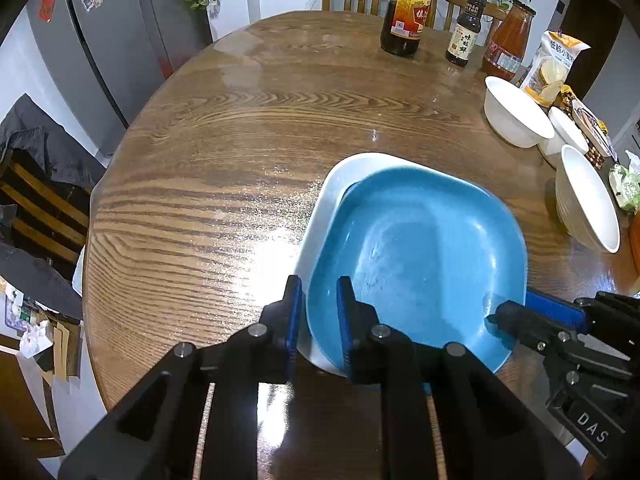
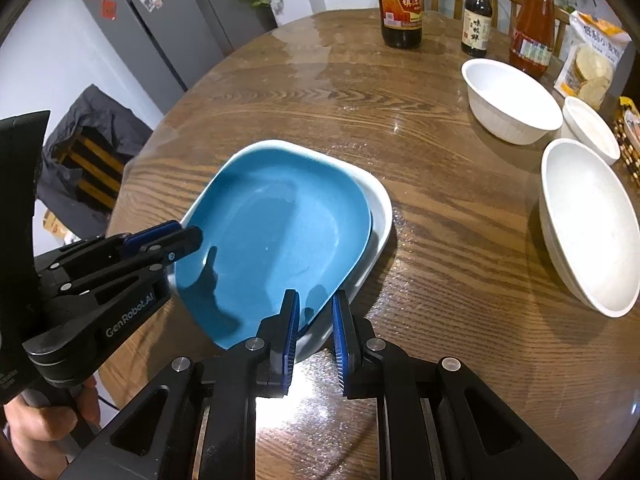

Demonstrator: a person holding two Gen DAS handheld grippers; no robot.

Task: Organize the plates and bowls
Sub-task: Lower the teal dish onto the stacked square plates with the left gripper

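A blue plate [image 1: 420, 256] lies skewed on a white plate [image 1: 340, 184] on the round wooden table; both also show in the right wrist view, blue [image 2: 276, 236] on white [image 2: 378, 216]. My left gripper [image 1: 318, 312] straddles the near-left rims of both plates, its fingers slightly apart. My right gripper [image 2: 314, 320] straddles their near-right rims, also slightly apart; it shows in the left wrist view [image 1: 520, 312] at the blue plate's right edge. Three white bowls stand to the right: a large one [image 2: 508, 100], a small one [image 2: 592, 128], a wide one [image 2: 588, 224].
Three bottles [image 2: 402, 4] [image 2: 476, 16] [image 2: 534, 28] and a snack bag [image 2: 592, 60] stand at the table's far edge. Chairs, a grey fridge [image 2: 160, 32] and a jacket-draped chair [image 2: 92, 148] surround the table. Bare wood [image 1: 224, 152] lies left of the plates.
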